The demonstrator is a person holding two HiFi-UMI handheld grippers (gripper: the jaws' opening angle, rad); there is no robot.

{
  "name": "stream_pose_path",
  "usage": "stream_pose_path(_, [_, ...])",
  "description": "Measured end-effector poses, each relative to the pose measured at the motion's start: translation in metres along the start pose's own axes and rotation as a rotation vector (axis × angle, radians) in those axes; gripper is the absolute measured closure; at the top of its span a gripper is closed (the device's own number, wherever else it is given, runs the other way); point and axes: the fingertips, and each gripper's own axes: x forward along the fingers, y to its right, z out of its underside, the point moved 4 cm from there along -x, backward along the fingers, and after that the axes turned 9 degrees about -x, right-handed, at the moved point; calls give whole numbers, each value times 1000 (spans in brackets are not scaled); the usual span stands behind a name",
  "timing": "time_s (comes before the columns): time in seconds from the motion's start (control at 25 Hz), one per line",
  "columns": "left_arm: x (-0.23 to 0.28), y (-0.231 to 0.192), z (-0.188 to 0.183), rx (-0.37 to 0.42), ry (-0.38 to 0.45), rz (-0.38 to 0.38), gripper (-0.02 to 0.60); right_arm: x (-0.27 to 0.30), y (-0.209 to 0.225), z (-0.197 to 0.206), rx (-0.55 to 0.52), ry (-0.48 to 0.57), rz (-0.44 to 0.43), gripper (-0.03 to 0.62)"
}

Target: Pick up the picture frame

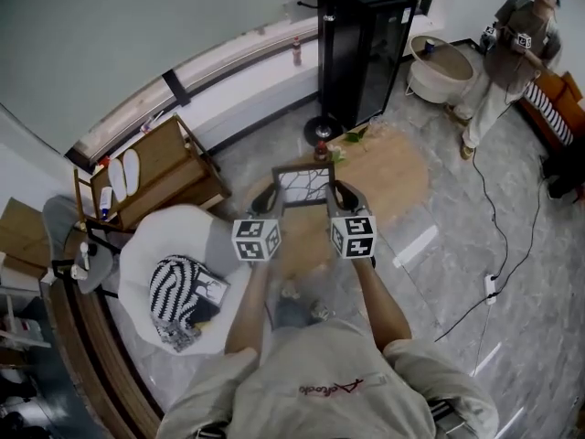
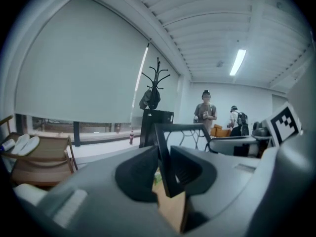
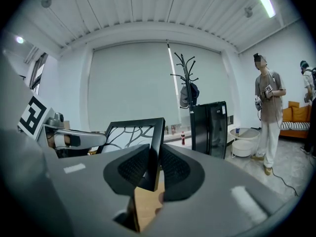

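Black-rimmed picture frame [image 1: 303,187] with a branchy pattern in the pane is up off everything, held in the air between the two grippers; in the head view it hangs over the round wooden table [image 1: 398,174], roughly upright and out in front of the person's chest.

Left gripper [image 2: 163,171] has the frame's left edge; its jaws stand only partly apart, pads clamped on either side of the thin black rim, nothing else in there. Right gripper [image 3: 154,166] does the same on the right edge; the rim sits snug between the two ribbed pads, with the patterned pane stretching off toward the other gripper.

Around it: a tall black cabinet [image 1: 367,51] by the wall past the table; a coat stand [image 3: 184,78] just beside it; a small bottle [image 1: 295,51] on the window ledge. Off to the left is a white chair [image 1: 151,250] with a black-and-white striped cushion [image 1: 176,289] on it, and a wooden rack [image 1: 163,167] behind that. Another person [image 1: 510,48] stands well apart at the far right, near a round white basket [image 1: 441,69]; they've got grippers of their own.
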Motion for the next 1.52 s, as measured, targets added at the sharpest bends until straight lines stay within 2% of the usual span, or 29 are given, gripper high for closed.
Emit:
stream_pose_path(0.32, [-34, 38, -34, 36, 59, 13, 502, -45, -2, -42, -33, 65, 3, 516])
stream_pose_path(0.64, [-54, 56, -47, 55, 97, 13, 503, -69, -6, -60, -56, 108, 4, 516])
stream_pose_path(1.52, [-69, 69, -57, 76, 139, 10, 503, -83, -9, -73, -80, 144, 2, 516])
